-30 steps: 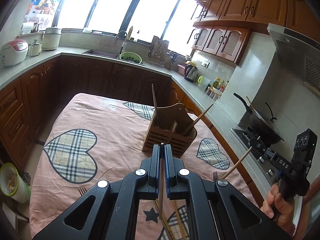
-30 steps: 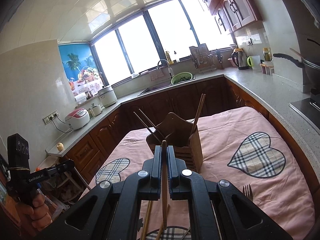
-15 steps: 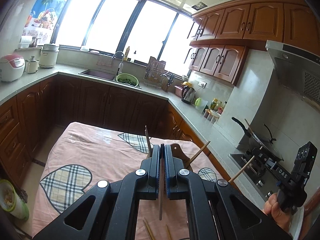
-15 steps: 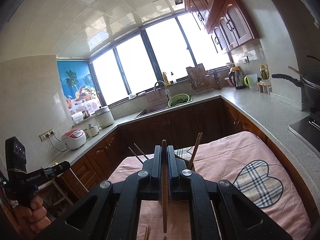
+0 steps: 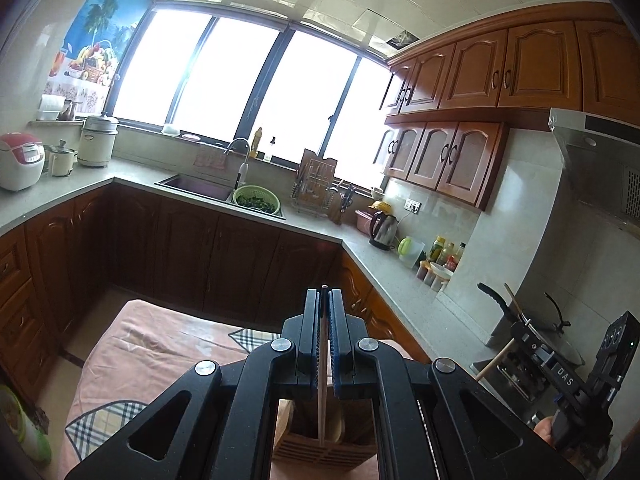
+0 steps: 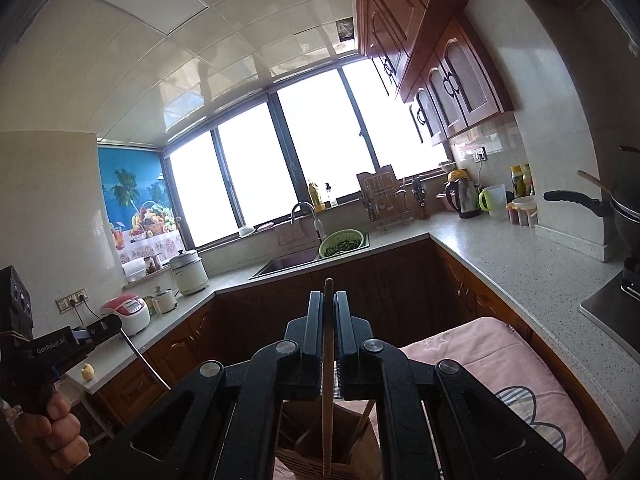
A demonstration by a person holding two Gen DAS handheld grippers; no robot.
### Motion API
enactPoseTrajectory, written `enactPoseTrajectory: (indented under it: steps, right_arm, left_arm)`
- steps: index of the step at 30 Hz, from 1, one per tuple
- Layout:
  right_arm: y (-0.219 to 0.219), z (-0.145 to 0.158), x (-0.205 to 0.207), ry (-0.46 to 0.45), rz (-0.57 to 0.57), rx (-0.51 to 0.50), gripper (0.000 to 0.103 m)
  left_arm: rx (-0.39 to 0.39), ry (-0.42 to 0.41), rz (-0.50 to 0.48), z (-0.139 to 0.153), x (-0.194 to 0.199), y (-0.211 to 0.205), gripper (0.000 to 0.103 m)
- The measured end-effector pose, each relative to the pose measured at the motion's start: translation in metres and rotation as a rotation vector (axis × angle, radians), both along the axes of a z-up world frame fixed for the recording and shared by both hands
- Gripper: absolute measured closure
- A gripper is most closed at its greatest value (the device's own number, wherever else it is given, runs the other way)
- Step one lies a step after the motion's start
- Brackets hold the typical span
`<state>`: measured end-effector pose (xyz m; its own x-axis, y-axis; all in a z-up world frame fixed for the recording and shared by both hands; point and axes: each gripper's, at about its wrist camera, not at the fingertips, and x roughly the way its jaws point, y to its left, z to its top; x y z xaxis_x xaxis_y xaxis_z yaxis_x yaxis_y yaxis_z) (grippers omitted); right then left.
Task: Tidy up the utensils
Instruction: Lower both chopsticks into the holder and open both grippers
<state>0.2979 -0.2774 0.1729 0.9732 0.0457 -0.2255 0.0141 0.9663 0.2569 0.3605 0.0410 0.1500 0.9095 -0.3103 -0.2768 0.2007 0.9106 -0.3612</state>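
Left wrist view: left gripper (image 5: 324,300) closed on a pale chopstick (image 5: 321,380), clamped between the two fingers and hanging near-vertical. Its lower end dips into the wooden utensil holder (image 5: 320,450) directly beneath the fingers. Holder sits on the pink heart-print tablecloth (image 5: 160,360). At far right, the right gripper (image 5: 516,350) is seen from outside, gripping a second stick whose light handle end pokes out toward the camera.

Right wrist view: right gripper (image 6: 329,308) likewise closed, pinching a darker wooden chopstick (image 6: 327,380) upright; top end shows just above the fingertips, lower end reaches down into the holder (image 6: 320,456), where another stick (image 6: 362,424) leans at the right side. Only this view shows the person's left hand (image 6: 60,432) low at left, wrapped round the other tool's handle.

Farther off, both views: grey countertop (image 5: 360,240), green colander (image 5: 256,200) by the sink. Only the left view shows the range hood (image 5: 600,160); the wok (image 6: 624,208) appears at the right edge.
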Motion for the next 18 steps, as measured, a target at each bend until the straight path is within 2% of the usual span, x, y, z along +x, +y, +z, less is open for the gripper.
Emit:
enactPoseTrajectory:
  steps: [8, 18]
  right_arm:
    - [-0.003, -0.022, 0.025, 0.005, -0.039, -0.013, 0.098]
    - [-0.013, -0.078, 0.048, 0.107, -0.054, 0.031, 0.098]
  left_arm:
    - [0.007, 0.043, 0.030, -0.037, 0.053, -0.023, 0.100]
    - [0.050, 0.146, 0.026, -0.085, 0.110, -0.058, 0.100]
